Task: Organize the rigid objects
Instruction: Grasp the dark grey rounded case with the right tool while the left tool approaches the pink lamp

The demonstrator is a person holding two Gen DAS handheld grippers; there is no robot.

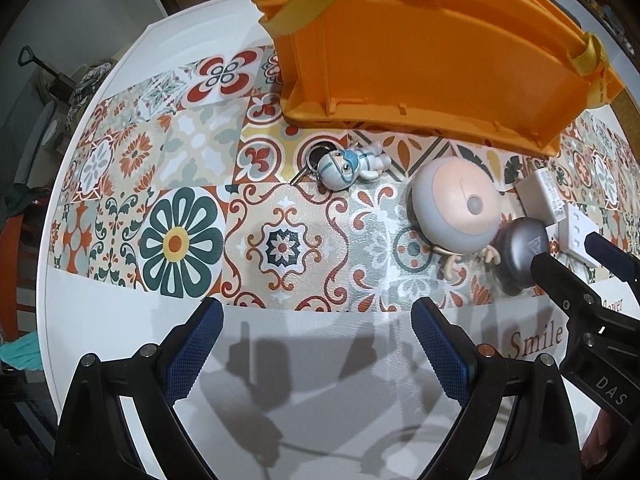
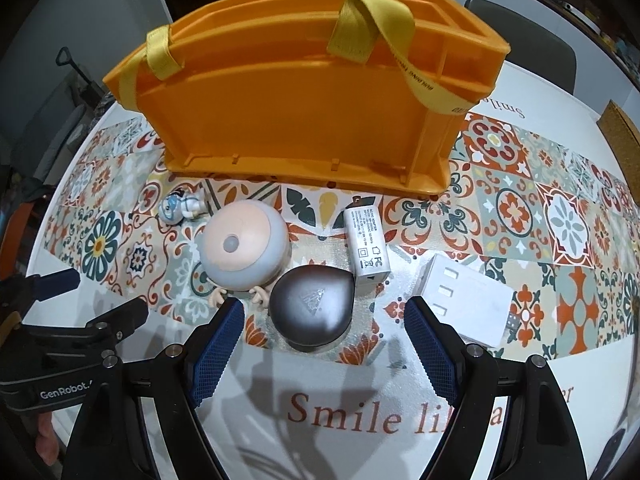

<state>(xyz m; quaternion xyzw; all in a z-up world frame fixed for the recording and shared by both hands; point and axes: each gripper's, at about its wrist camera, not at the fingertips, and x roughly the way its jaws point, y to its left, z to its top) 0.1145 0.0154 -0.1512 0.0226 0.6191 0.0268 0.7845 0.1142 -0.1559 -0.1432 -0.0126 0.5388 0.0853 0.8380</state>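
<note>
Hovering above the table (image 2: pixel 120 360), the right gripper (image 2: pixel 324 312) stands released around the dark earbud case (image 2: pixel 312 304), lower centre; the left gripper (image 1: pixel 316 320) gapes empty below the orange organizer (image 1: pixel 420 60).

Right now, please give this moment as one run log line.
left gripper: open, empty | right gripper: open, above grey case | orange organizer: upright | figurine, charger: on mat
</note>
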